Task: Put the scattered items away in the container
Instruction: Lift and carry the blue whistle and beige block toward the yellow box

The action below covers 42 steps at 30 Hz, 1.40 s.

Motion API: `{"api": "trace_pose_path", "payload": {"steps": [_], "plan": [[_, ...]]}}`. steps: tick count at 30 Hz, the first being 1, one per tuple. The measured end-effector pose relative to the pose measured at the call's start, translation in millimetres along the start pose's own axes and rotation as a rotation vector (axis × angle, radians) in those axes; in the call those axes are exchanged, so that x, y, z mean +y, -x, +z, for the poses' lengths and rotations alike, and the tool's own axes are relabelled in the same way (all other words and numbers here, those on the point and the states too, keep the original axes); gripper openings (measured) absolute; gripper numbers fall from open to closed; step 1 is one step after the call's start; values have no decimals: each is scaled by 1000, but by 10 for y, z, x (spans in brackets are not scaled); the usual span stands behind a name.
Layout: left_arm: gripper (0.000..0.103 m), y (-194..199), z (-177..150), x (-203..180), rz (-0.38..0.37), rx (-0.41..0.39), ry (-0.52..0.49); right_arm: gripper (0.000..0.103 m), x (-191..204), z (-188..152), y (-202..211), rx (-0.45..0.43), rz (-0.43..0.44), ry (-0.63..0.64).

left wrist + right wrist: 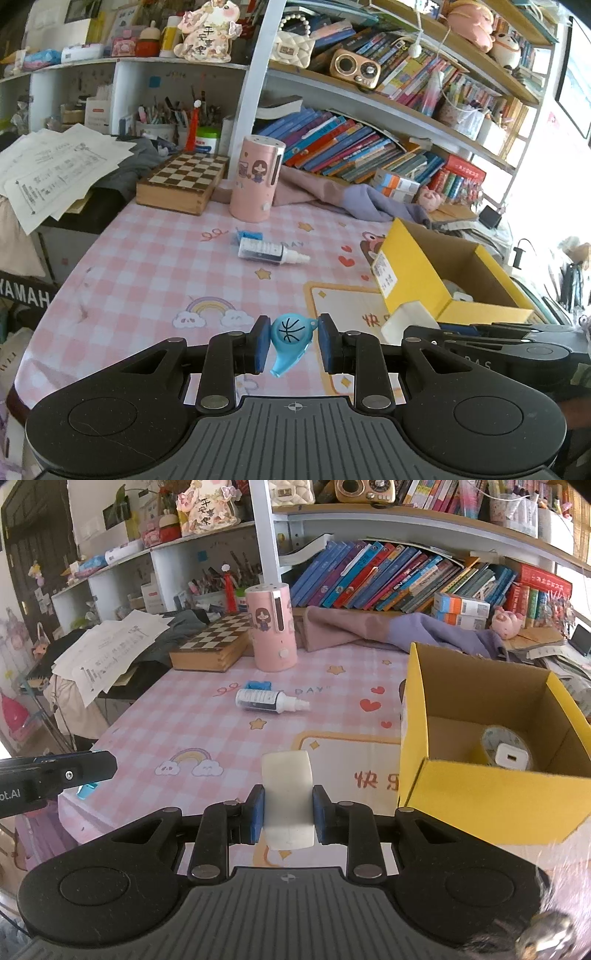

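Left fingers (292,341) gripping light, slippery whistle (290,339) at round body; right fingers (288,814) squeezing soft white block (287,797) mid-length.

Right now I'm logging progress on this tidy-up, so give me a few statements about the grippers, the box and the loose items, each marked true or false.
1. The left gripper holds a blue whistle between its fingers. True.
2. The right gripper is empty. False: it is shut on a white block.
3. The yellow box is empty. False: a roll of tape and a white charger lie inside.
4. A spray bottle lies on its side on the pink checked cloth. True.
5. The pink cylinder lies tipped over. False: it stands upright beside the chessboard box.
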<state>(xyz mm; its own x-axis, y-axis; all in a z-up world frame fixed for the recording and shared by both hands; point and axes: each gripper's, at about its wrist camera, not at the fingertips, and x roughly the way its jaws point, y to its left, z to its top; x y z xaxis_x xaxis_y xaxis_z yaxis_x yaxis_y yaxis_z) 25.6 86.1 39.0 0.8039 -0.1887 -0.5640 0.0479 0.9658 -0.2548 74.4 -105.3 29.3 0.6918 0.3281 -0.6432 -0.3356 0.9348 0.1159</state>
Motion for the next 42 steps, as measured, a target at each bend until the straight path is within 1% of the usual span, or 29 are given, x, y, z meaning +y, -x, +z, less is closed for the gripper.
{"api": "trace_pose_path", "payload": {"steps": [6,13,22,34,42], "plan": [[26,113,-129,-49,-29,19,-3,25,35,-166,169,1,-14,-15],[26,152,-211,-119,-69,41,-11,25,20,-354,339,15,-37,-49],[26,68,-243,-313,-137,74,-43,25,-122,-505,513,19,-95,-91],[26,-22,-285,-595,-228,115,-109,25,-348,-680,752,16,-180,-173],[26,-88,-295,-737,-281,132,-125,25,-414,-738,862,20,-222,-178]]}}
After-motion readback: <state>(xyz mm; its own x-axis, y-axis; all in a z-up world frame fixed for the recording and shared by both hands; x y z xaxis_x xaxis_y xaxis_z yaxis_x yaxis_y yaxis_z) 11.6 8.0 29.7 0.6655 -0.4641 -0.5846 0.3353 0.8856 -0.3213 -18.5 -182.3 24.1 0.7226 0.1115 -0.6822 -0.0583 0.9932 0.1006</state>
